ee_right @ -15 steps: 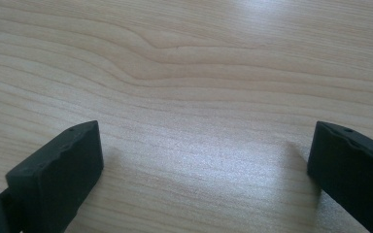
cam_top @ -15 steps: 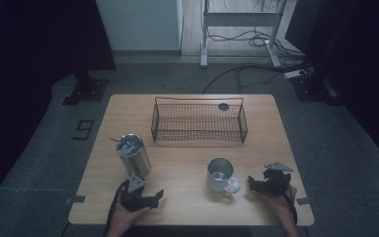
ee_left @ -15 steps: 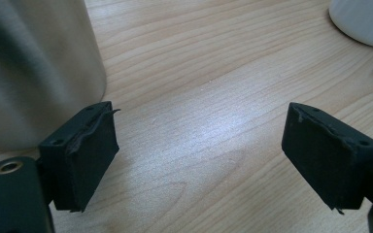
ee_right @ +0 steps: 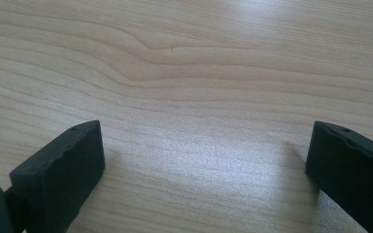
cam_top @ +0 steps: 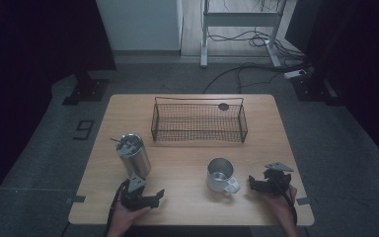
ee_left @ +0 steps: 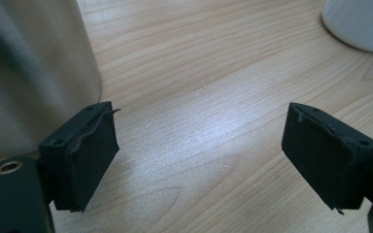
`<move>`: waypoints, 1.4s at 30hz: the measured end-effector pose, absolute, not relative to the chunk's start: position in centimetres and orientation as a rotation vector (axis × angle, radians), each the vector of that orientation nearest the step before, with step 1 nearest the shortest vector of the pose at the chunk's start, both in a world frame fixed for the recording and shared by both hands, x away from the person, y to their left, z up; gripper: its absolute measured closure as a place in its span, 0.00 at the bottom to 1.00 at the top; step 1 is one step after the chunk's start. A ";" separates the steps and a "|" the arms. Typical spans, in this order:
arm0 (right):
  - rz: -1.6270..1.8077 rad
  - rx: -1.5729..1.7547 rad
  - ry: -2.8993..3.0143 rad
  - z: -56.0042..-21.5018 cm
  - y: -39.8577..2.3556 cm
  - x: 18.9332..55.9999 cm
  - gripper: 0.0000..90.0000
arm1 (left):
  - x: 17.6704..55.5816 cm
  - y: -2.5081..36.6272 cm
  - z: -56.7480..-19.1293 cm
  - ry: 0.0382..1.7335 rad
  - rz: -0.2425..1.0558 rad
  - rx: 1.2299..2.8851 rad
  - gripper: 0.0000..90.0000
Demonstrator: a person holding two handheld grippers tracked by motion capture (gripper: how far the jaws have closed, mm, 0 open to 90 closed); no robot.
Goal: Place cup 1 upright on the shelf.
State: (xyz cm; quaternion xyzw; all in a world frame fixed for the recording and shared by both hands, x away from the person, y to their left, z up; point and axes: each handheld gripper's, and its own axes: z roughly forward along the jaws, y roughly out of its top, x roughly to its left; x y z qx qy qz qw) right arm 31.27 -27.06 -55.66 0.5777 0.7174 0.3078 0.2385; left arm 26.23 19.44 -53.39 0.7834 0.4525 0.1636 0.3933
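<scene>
A steel tumbler (cam_top: pixel 133 155) with a lid stands at the table's front left; in the left gripper view the tumbler (ee_left: pixel 29 73) rises just beyond my left jaw. My left gripper (cam_top: pixel 154 196) rests low on the wood in front of it, open with nothing between the jaws (ee_left: pixel 201 124). A metal mug (cam_top: pixel 220 174) with a white handle sits front centre-right, and its white edge (ee_left: pixel 359 22) shows in the left gripper view. To the right of the mug, my right gripper (cam_top: pixel 252 183) points at it, open over bare wood (ee_right: pixel 204 141).
A black wire basket (cam_top: pixel 197 121) stands across the back middle of the wooden table (cam_top: pixel 271 128), with a small dark round thing (cam_top: pixel 223 106) at its far side. Bare wood lies between basket, tumbler and mug. Cables and stands are on the floor beyond.
</scene>
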 end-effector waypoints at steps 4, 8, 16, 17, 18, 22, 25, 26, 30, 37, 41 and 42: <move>0.843 1.583 1.962 -55.7 -27.1 31.3 0.01 | 26.2 19.4 -53.2 1.143 0.416 1.982 0.15; 0.841 1.583 1.961 -55.6 -27.1 31.2 0.02 | 26.2 19.6 -53.0 1.138 0.411 1.971 0.16; 0.841 1.584 1.960 -55.6 -27.1 31.2 0.02 | 26.0 20.1 -52.0 1.120 0.414 1.936 0.16; 0.840 1.585 1.959 -55.6 -27.1 31.2 0.02 | 25.9 20.2 -51.8 1.116 0.412 1.930 0.16; 0.839 1.586 1.957 -55.6 -27.1 31.2 0.02 | 25.9 20.3 -51.7 1.112 0.413 1.927 0.16; 0.839 1.585 1.957 -55.6 -27.1 31.2 0.02 | 25.9 20.6 -51.2 1.103 0.413 1.917 0.16; 0.841 1.591 1.948 -55.6 -27.1 31.1 0.03 | 26.0 20.9 -50.7 1.088 0.415 1.908 0.16; 0.841 1.591 1.948 -55.6 -27.1 31.1 0.03 | 26.0 21.0 -50.5 1.082 0.419 1.905 0.16; 0.839 1.594 1.941 -55.6 -27.2 31.0 0.04 | 25.9 21.5 -49.9 1.081 0.424 1.887 0.16; 0.841 1.597 1.937 -55.6 -27.2 30.9 0.04 | 26.1 22.2 -49.6 1.099 0.422 1.864 0.16; 0.841 1.596 1.937 -55.6 -27.2 30.9 0.04 | 26.0 22.9 -49.5 1.114 0.429 1.848 0.16; 0.841 1.597 1.937 -55.6 -27.2 30.9 0.04 | 26.0 23.0 -49.5 1.116 0.432 1.848 0.16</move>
